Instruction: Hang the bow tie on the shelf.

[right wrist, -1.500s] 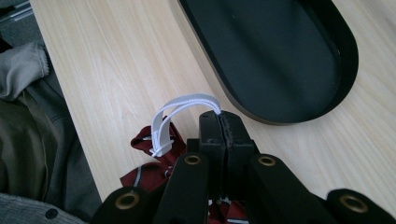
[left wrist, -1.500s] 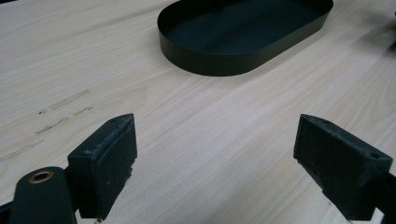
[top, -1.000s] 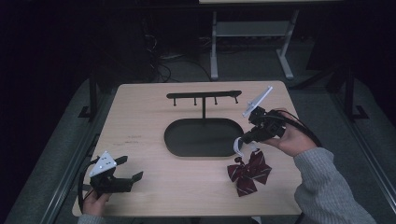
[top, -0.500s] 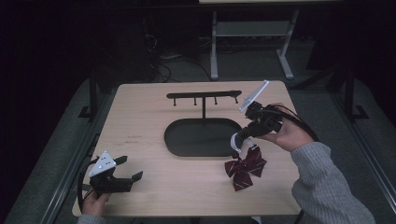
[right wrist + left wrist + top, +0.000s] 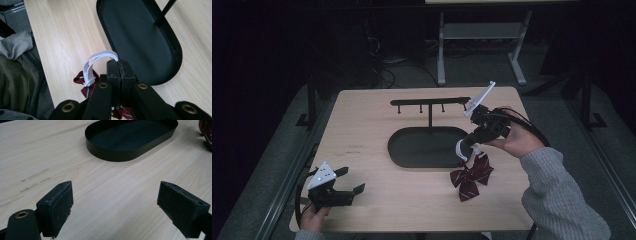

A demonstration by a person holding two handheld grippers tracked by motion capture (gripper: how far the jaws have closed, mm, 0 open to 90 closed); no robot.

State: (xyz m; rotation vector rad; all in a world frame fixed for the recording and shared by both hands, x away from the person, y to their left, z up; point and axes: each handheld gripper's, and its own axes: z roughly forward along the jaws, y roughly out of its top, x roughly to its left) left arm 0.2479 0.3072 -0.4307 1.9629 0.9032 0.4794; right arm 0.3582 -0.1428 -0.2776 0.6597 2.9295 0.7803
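A: How many things are on the table [image 5: 362, 130]?

B: One dark red bow tie [image 5: 472, 175] with one white elastic strap [image 5: 98, 60], one black oval tray [image 5: 424, 147], and one black rack [image 5: 430, 102] with three pegs standing in that tray.

A: And the grippers?

B: Two. The right gripper [image 5: 468, 142] is clamped on the strap, the bow hanging below it just beside the tray's right end. The left gripper [image 5: 115, 205] sits near the table's front left corner, jaws spread, nothing between them.
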